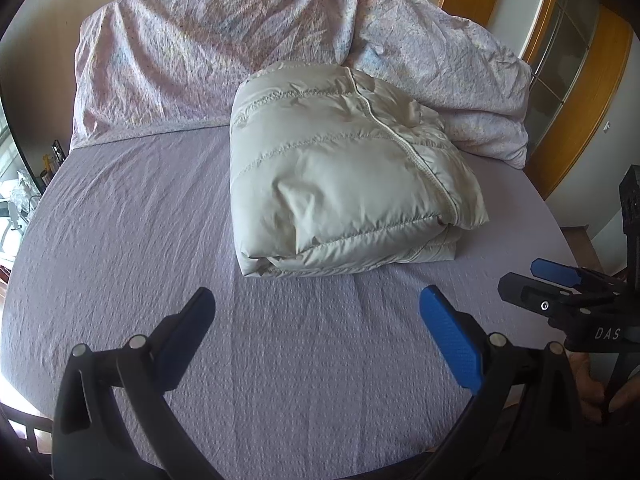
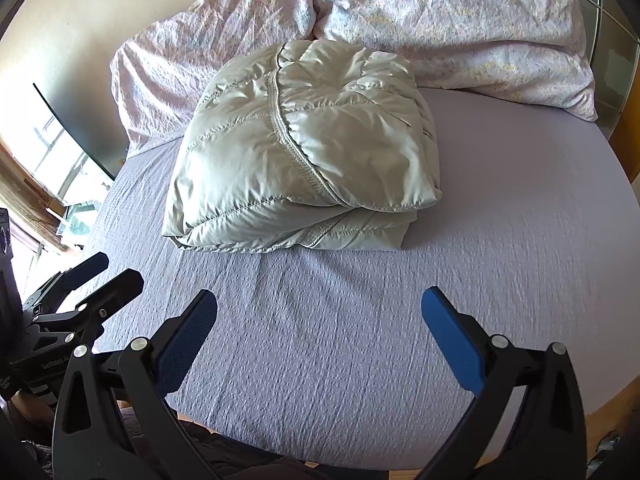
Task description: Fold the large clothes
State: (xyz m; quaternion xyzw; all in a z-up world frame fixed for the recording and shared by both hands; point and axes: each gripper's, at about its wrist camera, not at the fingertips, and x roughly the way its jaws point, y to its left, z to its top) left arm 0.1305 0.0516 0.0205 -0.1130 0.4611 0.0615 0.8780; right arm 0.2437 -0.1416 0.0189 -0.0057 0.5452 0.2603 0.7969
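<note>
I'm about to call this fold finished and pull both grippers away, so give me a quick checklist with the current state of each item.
1. Jacket folded into a compact bundle: ok, layers stacked with the zipper running across the top.
2. Loose sleeves or hood sticking out: ok from both views; the far side is hidden.
3. Left gripper free of fabric: ok, jaws wide open over bare sheet.
4. Right gripper free of fabric: ok, open and short of the jacket.
5. Bundle settled on the bed: ok, lying flat, its back edge close to the pillows.
6. Bundle will stay closed: cannot tell; the puffy top layer looks springy.
</note>
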